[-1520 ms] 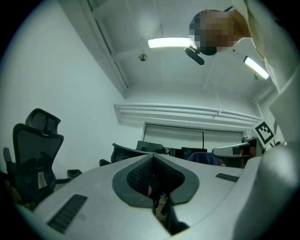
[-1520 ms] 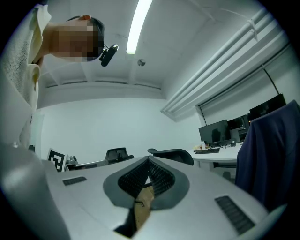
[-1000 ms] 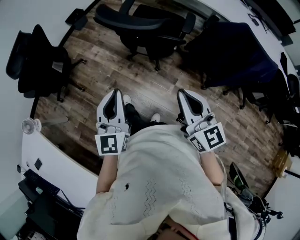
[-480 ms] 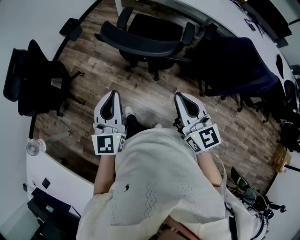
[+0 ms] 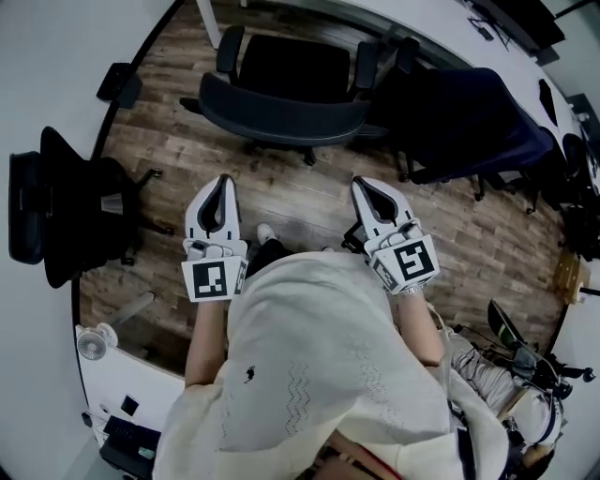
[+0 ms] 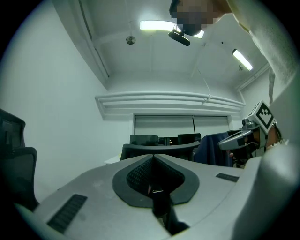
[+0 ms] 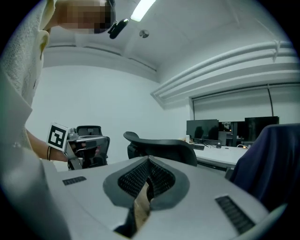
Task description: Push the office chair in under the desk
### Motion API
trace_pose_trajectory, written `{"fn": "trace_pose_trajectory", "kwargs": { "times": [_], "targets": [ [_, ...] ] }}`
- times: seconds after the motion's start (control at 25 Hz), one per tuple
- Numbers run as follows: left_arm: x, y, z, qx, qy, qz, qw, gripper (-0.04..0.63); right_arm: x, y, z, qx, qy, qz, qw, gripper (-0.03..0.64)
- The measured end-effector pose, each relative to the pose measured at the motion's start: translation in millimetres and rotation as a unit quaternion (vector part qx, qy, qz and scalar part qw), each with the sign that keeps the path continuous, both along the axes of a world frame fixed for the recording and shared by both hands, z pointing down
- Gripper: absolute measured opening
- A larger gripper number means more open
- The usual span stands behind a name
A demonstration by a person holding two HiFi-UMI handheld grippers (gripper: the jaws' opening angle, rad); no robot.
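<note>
We hold left gripper (image 5: pixel 223 180), right gripper (image 5: pixel 362 184) near office chair (image 5: pixel 281 108), not touching. Both jaws pressed together, nothing inside. Desk (image 5: pixel 441 26) beyond.

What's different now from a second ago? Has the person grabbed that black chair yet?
The person has stepped toward the office chair, so in the head view it lies nearer the left gripper and right gripper. Nothing was taken hold of or let go. Unchanged: both grippers shut, empty, held out in front, not touching the chair.
</note>
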State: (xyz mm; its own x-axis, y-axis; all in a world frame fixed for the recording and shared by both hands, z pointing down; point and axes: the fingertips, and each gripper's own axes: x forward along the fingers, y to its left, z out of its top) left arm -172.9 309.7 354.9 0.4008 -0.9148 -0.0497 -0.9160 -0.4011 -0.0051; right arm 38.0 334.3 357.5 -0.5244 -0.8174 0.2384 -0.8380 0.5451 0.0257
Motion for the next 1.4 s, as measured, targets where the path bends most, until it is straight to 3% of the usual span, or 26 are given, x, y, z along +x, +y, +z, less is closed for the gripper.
{"fn": "trace_pose_trajectory", "kwargs": {
  "times": [0.24, 0.52, 0.8, 0.88, 1.4],
  "targets": [
    [-6.9, -26.2, 11.5, -0.020, -0.040, 0.052, 0.9976, 0.014, 6.2, -17.7, 4.3, 0.009, 0.052, 0.049, 0.997, 0.007],
    [-13.2, -52.8, 31.1, -0.015, -0.118, 0.094, 0.9885, 0.017, 18.0, -34.0, 19.6, -0.004, 0.096, 0.084, 0.992, 0.056],
    [-9.2, -83.2, 55.9, 0.005, -0.227, 0.130, 0.9651, 0.027, 28.0, -56.9, 44.5, -0.024, 0.182, 0.071, 0.980, 0.095],
    [-6.7, -92.2, 62.1, 0.009, -0.252, 0.140, 0.9575, 0.103, 29.1, -65.5, 52.0, -0.027, 0.206, 0.063, 0.976, 0.104],
    [-14.8, -143.9, 109.2, -0.006, -0.359, 0.151, 0.9210, 0.146, 32.9, -110.0, 103.6, -0.028, 0.364, 0.017, 0.931, 0.132]
  ]
}}
